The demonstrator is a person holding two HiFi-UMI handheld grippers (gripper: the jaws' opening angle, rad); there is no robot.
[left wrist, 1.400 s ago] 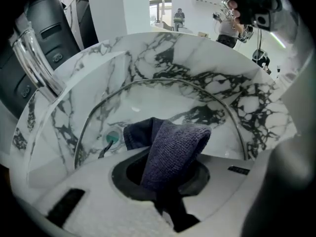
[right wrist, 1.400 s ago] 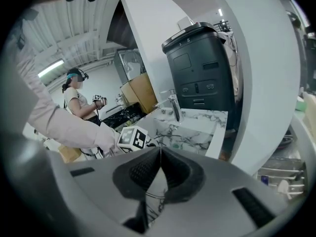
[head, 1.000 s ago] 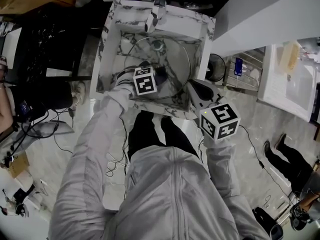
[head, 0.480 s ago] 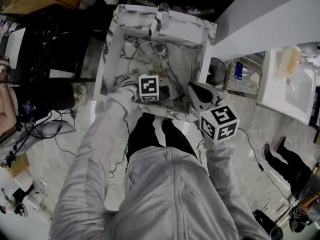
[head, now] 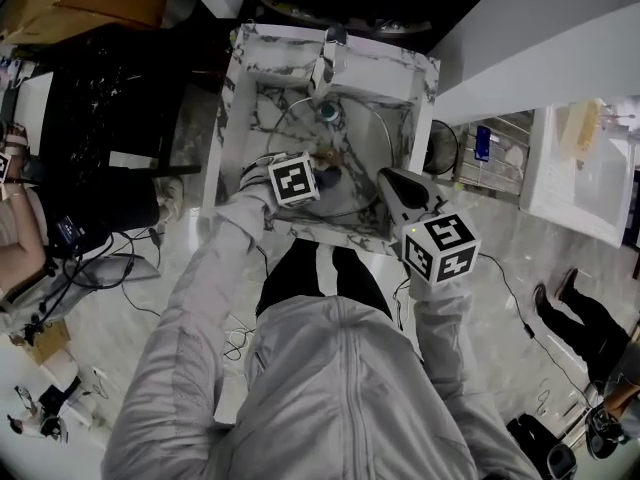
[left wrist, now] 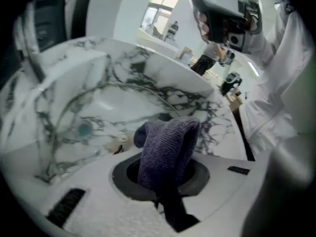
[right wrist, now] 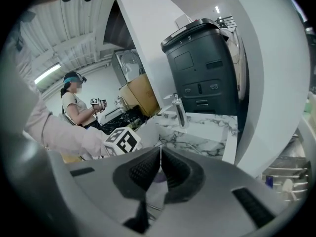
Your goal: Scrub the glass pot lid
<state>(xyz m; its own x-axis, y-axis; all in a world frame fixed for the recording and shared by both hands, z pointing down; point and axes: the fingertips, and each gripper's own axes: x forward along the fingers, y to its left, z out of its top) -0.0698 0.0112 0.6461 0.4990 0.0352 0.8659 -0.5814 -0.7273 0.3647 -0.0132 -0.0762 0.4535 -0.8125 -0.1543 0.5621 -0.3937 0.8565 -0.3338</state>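
The glass pot lid (head: 357, 148) stands tilted in the marble sink (head: 232, 118), its knob (head: 322, 156) near the middle. My left gripper (head: 322, 176) is shut on a purple cloth (head: 329, 179) that presses against the lid just below the knob. In the left gripper view the cloth (left wrist: 168, 144) bulges out from between the jaws of the left gripper (left wrist: 165, 181), over the lid (left wrist: 118, 107). My right gripper (head: 386, 180) is at the lid's right rim. In the right gripper view the right gripper (right wrist: 160, 167) is shut on the lid's thin edge (right wrist: 160, 154).
A faucet (head: 328, 53) stands at the sink's back edge, with the drain (head: 328, 111) under it. A black unit (head: 100, 98) flanks the sink on the left and a white counter (head: 540, 38) on the right. Cables (head: 120, 268) lie on the floor. A person (right wrist: 76, 102) stands off to the left.
The left gripper with the cloth has slid a little across the lid toward the faucet. The right gripper keeps its hold at the rim. The head view has shifted slightly.
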